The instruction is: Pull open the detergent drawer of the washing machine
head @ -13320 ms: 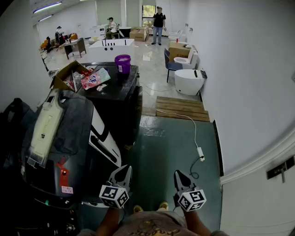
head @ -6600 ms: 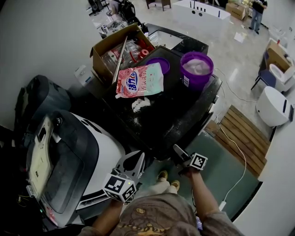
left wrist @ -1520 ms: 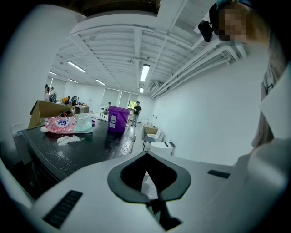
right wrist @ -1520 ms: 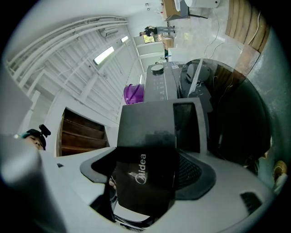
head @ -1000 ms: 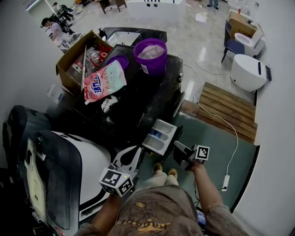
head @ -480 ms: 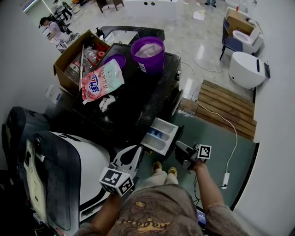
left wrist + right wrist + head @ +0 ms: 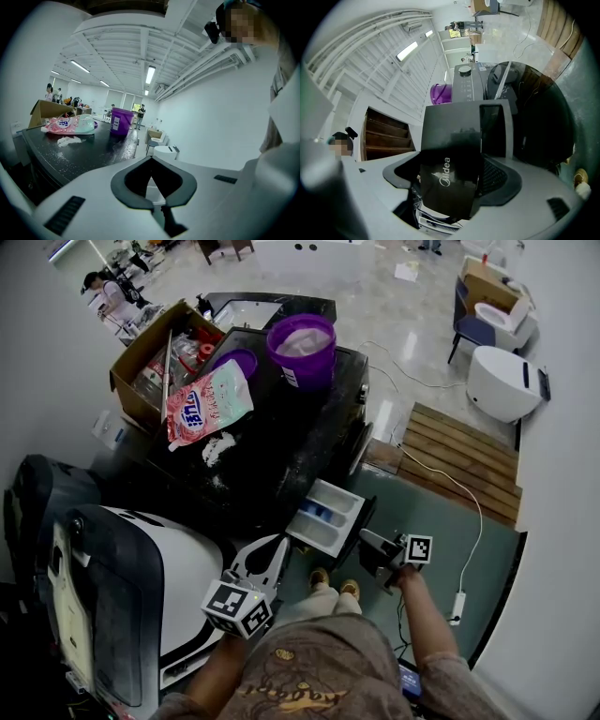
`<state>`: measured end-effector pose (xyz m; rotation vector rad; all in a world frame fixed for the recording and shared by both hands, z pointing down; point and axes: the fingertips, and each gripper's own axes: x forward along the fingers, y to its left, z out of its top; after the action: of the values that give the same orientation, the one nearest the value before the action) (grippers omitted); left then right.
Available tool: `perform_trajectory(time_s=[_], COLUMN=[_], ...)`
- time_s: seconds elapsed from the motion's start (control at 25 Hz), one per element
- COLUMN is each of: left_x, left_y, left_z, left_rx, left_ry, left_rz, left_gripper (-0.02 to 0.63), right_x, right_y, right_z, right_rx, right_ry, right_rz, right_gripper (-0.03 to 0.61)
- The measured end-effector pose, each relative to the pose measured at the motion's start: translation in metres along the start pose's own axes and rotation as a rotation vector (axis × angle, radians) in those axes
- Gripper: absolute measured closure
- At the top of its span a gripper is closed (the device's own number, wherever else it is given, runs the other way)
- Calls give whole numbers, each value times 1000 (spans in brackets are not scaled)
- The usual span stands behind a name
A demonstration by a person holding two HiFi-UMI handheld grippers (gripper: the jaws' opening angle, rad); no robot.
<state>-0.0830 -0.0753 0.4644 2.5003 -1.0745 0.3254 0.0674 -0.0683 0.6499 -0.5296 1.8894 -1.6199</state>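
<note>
Right tongs (image 7: 367, 543) gripping open detergent drawer (image 7: 326, 515), purple bucket (image 7: 302, 351) behind

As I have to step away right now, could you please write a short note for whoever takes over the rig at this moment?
Grippers: the left gripper is shut and empty, held in the air. The right gripper has its jaws wide, apparently closed on the black front panel of the detergent drawer.
Things: the detergent drawer stands pulled out of the black washing machine, with its white compartments showing.
Done: the drawer is open.
Left: probably only to let go with the right gripper. Whether the drawer comes out further cannot be told.
</note>
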Motion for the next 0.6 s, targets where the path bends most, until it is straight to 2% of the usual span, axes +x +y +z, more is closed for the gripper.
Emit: perform_trajectory(time_s=[0.16,0.48,0.6], left_x=[3,17,27], left_y=[0,-6,-14], left_z=[-1,1,3], left_rx=[1,-12,-15], left_ry=[3,-8,-13], left_rz=[1,-28,-59], left_gripper=[592,592,592], right_x=[0,-15,-30], right_y=[-5,-12,1], right_z=[2,4,16], right_rx=[-18,-94,-131], right_ry=[-13,-3,-13], right_rz=[-2,-146,-164], right_gripper=[187,173,173])
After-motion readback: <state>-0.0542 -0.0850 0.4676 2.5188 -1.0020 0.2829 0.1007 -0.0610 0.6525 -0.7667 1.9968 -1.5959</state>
